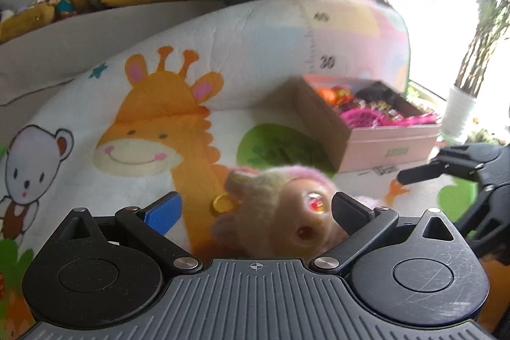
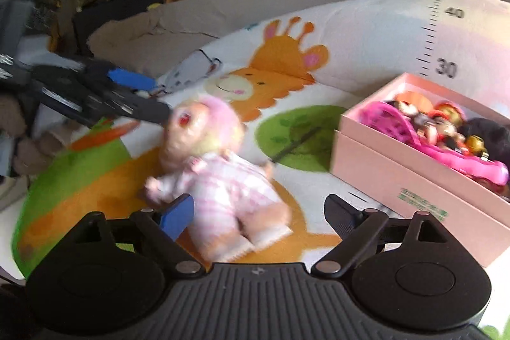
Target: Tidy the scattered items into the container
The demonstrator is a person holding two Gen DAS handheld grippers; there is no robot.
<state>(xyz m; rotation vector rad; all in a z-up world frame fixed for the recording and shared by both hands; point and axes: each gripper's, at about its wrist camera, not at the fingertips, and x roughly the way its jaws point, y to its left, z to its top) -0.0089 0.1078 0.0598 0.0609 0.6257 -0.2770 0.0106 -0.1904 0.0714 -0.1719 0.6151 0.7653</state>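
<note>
Left fingers: the left gripper (image 1: 255, 207) has its blue finger (image 1: 162, 212) and black finger (image 1: 349, 212) spread wide to either side of the doll's head; the black one looks to be at or against the cheek, the blue one stands clear, so nothing is clamped.
Right fingers: the right gripper (image 2: 259, 217) is spread too, its fingers flanking the doll's legs without pinching them.
Doll: the doll (image 2: 220, 174) lies on its back on the mat (image 2: 350, 31), head toward the left gripper, legs toward the right, near the box but apart from it.
Handling: I judge it light and soft in the cloth body, firmer in the moulded head; the fuzzy hair would slip and compress under the fingers. The torso or head, taken across its width, looks the surest hold; the limbs would flop.
Box: the pink box (image 2: 398, 177) sits on the mat, open, already holding a pink comb (image 2: 446, 158) and small toys.
Poses: both grippers are held low and near level over the mat, the left aimed at the box beyond the head, the right angled across the body.
</note>
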